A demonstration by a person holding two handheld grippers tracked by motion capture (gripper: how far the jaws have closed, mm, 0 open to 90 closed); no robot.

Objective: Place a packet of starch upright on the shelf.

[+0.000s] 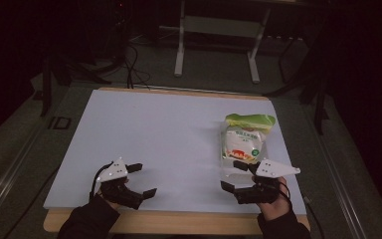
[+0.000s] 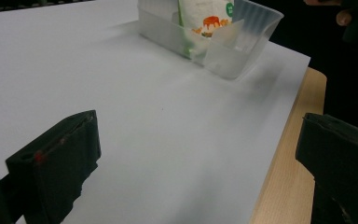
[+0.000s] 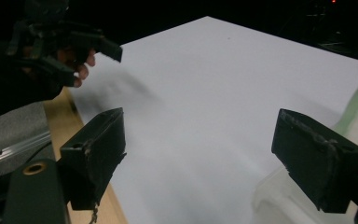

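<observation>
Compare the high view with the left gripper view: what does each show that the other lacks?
High view alone: the left tongs from outside, open over the white sheet, and the metal frame legs beyond the table. Left gripper view alone: the clear tray as a walled container around the pouch, plus a close look at the wooden table edge. Both: sheet, pouch and a hand of the person.

Both forearms come in from the near edge in dark sleeves. The left tongs (image 1: 142,179) sit at the near left, jaws spread wide and pointing right. The right tongs (image 1: 233,175) sit at the near right, jaws also wide apart, pointing left and slightly far. The two are well apart.
</observation>
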